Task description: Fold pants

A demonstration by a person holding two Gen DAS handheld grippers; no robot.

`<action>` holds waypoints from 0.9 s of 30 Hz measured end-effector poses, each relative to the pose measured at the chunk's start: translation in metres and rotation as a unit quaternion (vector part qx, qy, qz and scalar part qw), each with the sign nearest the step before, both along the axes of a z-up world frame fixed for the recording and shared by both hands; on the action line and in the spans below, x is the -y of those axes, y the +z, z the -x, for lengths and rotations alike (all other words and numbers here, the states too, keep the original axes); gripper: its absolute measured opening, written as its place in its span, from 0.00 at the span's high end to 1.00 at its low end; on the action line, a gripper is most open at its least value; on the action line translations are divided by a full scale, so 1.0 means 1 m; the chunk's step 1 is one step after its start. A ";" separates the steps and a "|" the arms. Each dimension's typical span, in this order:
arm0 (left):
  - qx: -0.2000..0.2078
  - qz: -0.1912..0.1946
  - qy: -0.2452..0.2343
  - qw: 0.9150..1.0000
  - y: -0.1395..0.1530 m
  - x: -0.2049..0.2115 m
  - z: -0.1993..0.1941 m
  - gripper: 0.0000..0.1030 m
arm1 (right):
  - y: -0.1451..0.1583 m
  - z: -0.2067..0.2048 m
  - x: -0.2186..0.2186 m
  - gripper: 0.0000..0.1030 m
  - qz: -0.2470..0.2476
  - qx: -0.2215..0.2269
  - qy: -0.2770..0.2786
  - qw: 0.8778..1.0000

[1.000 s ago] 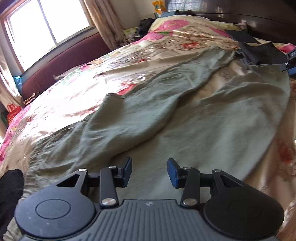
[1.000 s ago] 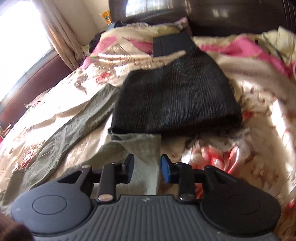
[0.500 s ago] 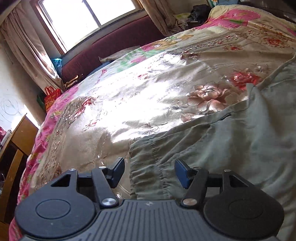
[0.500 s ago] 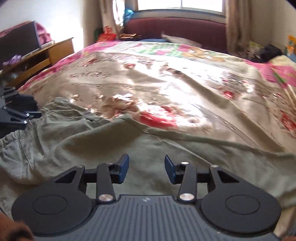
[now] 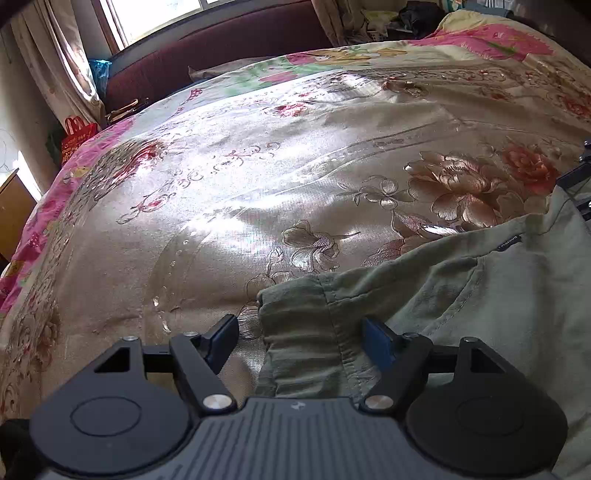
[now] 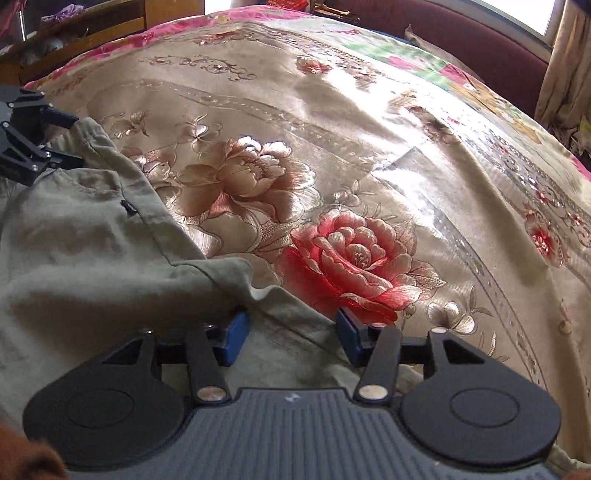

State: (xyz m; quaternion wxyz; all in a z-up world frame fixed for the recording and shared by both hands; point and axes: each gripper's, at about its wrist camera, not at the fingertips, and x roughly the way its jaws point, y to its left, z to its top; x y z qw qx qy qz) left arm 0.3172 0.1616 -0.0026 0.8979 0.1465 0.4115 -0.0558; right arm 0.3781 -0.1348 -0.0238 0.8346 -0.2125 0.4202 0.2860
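Observation:
Olive-green pants [image 5: 461,302] lie spread on a shiny floral bedspread [image 5: 258,177]. My left gripper [image 5: 301,341] is open, its jaws straddling the gathered waistband corner of the pants. My right gripper [image 6: 291,338] is open, its jaws set over the pants' edge [image 6: 92,251] where a fold meets the bedspread [image 6: 332,147]. The left gripper also shows at the left edge of the right wrist view [image 6: 33,144], by the pants' far corner. The right gripper's tip shows at the right edge of the left wrist view [image 5: 578,184].
A dark red sofa [image 5: 221,48] and a window with curtains [image 5: 66,66] stand beyond the bed. A wooden cabinet [image 6: 81,33] stands at the bed's far side. A red bag [image 5: 75,133] sits by the sofa.
Both grippers swung round and moved down close to the pants' edge. The left jaws now straddle the waistband corner and have opened wider. The black folded garment has left the right view.

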 end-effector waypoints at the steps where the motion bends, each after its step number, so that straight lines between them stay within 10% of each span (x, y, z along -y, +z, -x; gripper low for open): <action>1: -0.001 0.002 -0.004 1.000 0.001 0.001 0.001 0.28 | 0.001 0.001 -0.001 0.53 0.002 -0.001 0.003 1.000; 6: -0.001 -0.011 -0.009 1.000 0.005 0.013 0.003 0.62 | 0.006 0.007 -0.014 1.00 0.014 -0.009 0.001 1.000; 20: 0.115 0.038 -0.004 0.993 0.094 -0.011 0.098 0.69 | 0.108 0.098 0.025 1.00 -0.066 0.094 -0.018 0.993; 27: 0.155 0.040 -0.045 0.986 0.135 0.004 0.149 0.69 | 0.072 0.096 -0.017 0.55 0.041 0.119 0.067 0.990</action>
